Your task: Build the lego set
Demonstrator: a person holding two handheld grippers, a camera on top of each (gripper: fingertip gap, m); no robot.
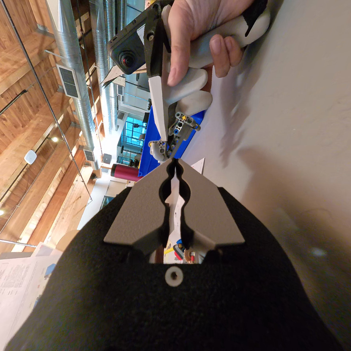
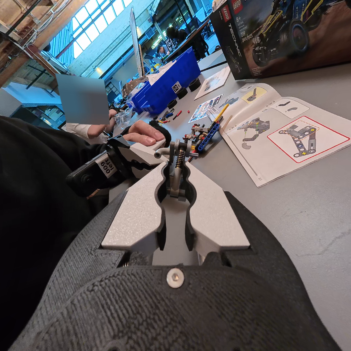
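The right gripper (image 2: 175,171), two pale grey notched plastic fingers on a black textured body, is clamped narrowly around a small grey lego sub-assembly (image 2: 177,161). In the right wrist view this piece stands between the fingertips with its long axis running forward along the fingers: a grey rod with a black-and-yellow coil spring, topped by a grey frame and a short curved grey tube pointing left.

The left gripper (image 1: 174,161), of the same build, has its fingers nearly together. Only a thin wavy slit shows between them, and whether the tips pinch anything cannot be told. In the left wrist view its tips sit just below the sub-assembly (image 1: 171,138), which hangs from the right gripper's white finger above, so the two tools meet almost tip to tip. A bare hand (image 1: 205,38) grips the right tool's grey handle.

The coming move appears to turn on this: the held piece lies directly ahead of the left fingertips, its length roughly in line with them, so the left tool is placed to press or seat a part on its lower end.

Farther out on the grey table (image 2: 284,218) lie a loose cluster of lego parts with a blue holed beam (image 2: 208,137), an open instruction booklet (image 2: 275,136), black rubber tyres (image 2: 194,84), a blue plastic bin (image 2: 171,83) and the dark set box (image 2: 284,38).
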